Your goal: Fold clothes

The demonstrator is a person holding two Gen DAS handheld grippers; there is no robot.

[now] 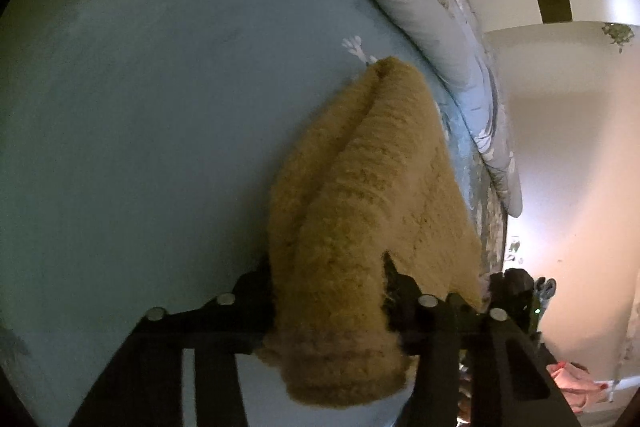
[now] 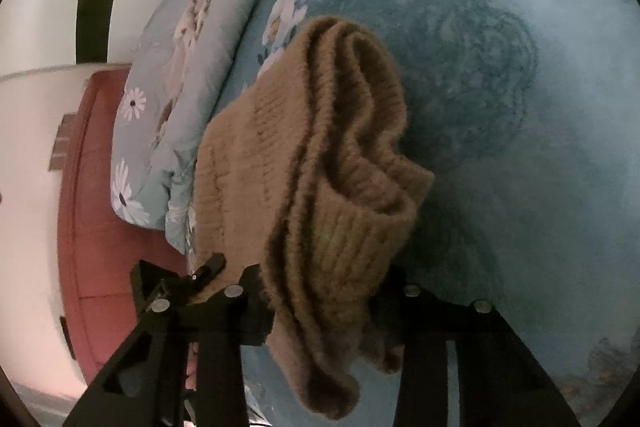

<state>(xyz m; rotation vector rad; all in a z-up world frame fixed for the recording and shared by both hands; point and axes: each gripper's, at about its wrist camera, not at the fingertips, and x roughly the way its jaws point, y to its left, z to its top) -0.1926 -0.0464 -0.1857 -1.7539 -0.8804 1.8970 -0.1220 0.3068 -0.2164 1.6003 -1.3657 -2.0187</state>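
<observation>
A tan knitted sweater (image 1: pixel 360 195) hangs bunched over the blue patterned bedspread (image 1: pixel 140 107). My left gripper (image 1: pixel 332 311) is shut on one end of it, and the fabric spills over both black fingers. In the right wrist view the same sweater (image 2: pixel 320 187) droops in thick folds above the bedspread (image 2: pixel 520 147). My right gripper (image 2: pixel 324 303) is shut on its ribbed edge, with cloth hiding the fingertips. Part of the other gripper (image 2: pixel 200 275) shows at the sweater's left side.
A pale blue quilt with daisy and animal print (image 2: pixel 180 79) lies bunched along the bed's edge, also seen as a grey-blue roll (image 1: pixel 440 27). A red padded headboard or bench (image 2: pixel 92 207) and white walls lie beyond. Pink cloth (image 1: pixel 572 383) lies low at the right.
</observation>
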